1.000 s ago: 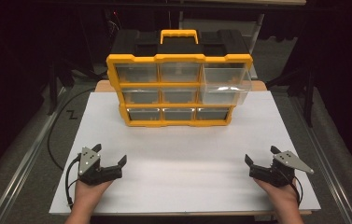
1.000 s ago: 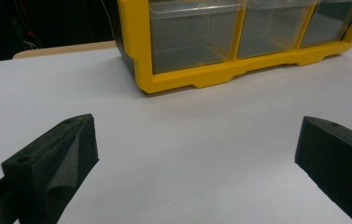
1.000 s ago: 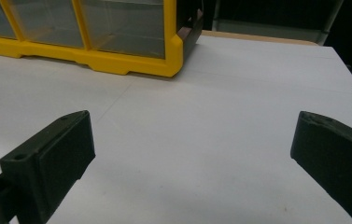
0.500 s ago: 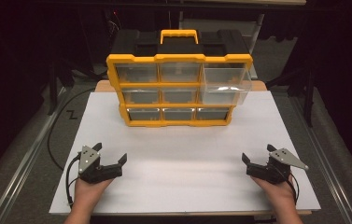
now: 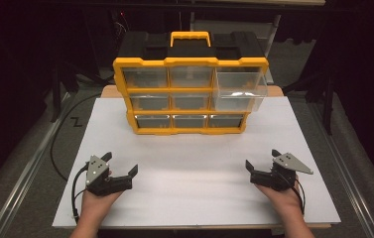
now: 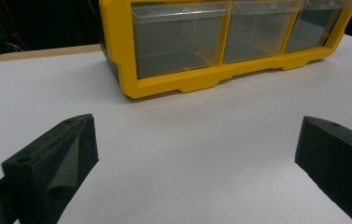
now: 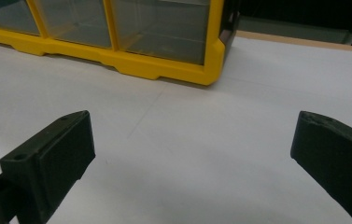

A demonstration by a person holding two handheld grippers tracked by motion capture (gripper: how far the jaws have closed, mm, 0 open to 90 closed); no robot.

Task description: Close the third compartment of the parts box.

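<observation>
Both grippers, left (image 5: 121, 171) and right (image 5: 261, 168), are released. The protruding drawer (image 5: 239, 89) (well ahead of the fingertips) risks tipping the organizer (image 5: 190, 126) if pulled further.

Overhead light on the white bench (image 5: 194, 198), surroundings near black. Soft short shadows under the yellow organizer (image 5: 189, 89); slight glare on its clear drawers. Gripper views: near black jaws soft, out of focus; mild grain throughout

Dark room (grey floor (image 5: 35, 144))
</observation>
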